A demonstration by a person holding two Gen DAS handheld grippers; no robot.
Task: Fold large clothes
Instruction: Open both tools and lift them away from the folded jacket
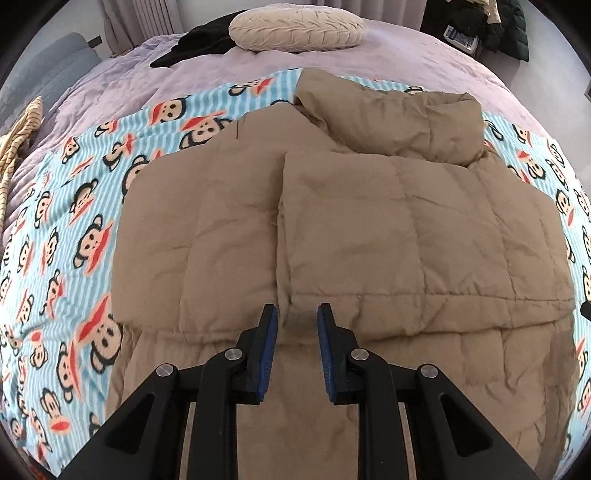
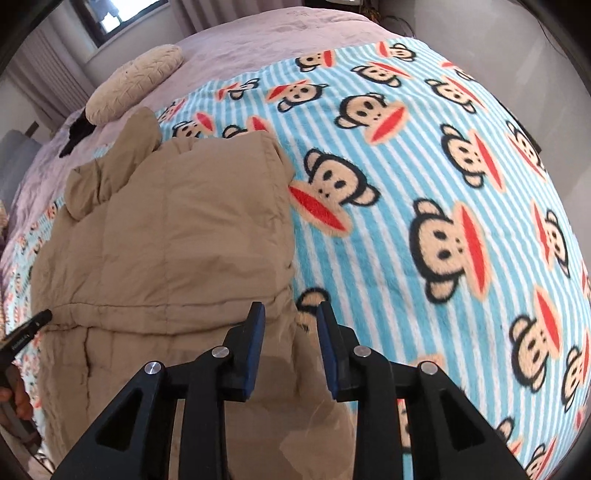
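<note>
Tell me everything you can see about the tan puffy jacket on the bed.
The tan jacket is a quilted, padded garment in matte, slightly creased fabric, stitched into square panels. It lies flat and partly folded on the monkey-print blanket, one panel folded over its middle and its hood or collar bunched at the far end, toward the round cushion. A drawstring-like seam crosses near its hem. Both the left gripper and the right gripper hover open above its near edge, holding nothing.
</note>
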